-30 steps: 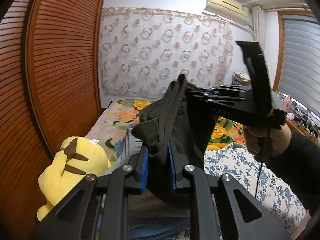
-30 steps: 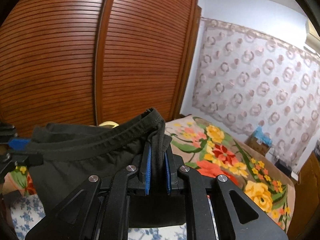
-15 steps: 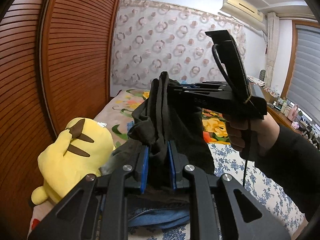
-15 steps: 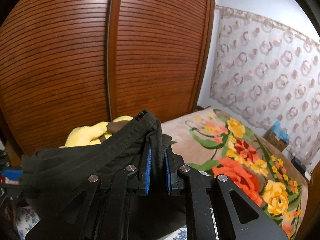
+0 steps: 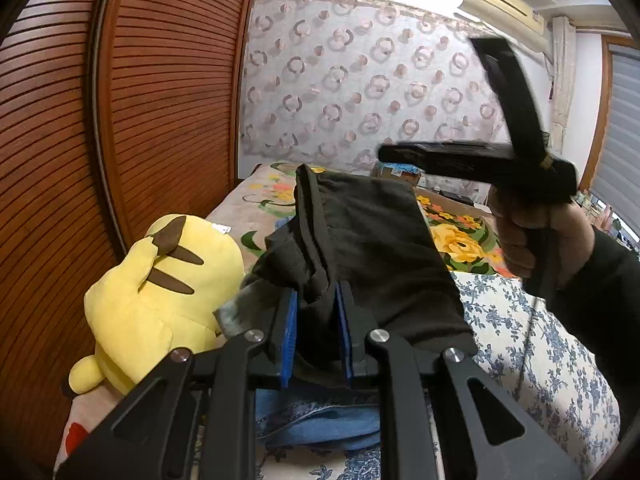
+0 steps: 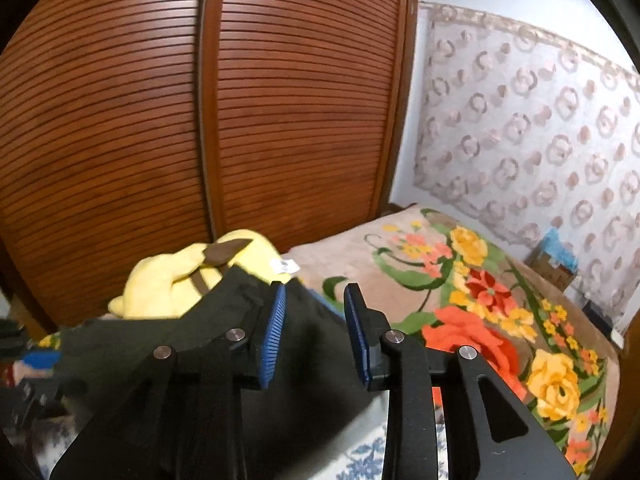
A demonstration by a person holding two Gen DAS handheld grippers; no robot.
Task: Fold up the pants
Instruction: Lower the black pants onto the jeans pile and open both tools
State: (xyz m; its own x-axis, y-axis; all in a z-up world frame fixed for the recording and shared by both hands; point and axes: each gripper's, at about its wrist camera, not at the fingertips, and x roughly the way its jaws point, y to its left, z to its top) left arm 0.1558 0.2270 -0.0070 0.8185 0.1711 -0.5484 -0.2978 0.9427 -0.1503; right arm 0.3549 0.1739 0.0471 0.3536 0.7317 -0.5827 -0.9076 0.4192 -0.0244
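Even, soft indoor light; strong fisheye bending with dark corners; right claw (image 5: 384,155) motion-blurred.

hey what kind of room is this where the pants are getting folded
Most likely a home bedroom: a bed with a floral blanket, a yellow plush toy beside the slatted wooden wardrobe doors, and a wall air conditioner.

A tall wooden wardrobe (image 6: 200,120) with slatted doors fills the left side of the room. Beside it, the far wall carries a pale curtain (image 5: 360,92) patterned with rings (pinkish and grey). An air conditioner (image 5: 502,4) sits high near the ceiling, and a window blind (image 5: 622,140) shows at the right edge. The bed (image 6: 500,300) wears a floral blanket, with a blue-flowered sheet (image 5: 540,344) nearer the camera.
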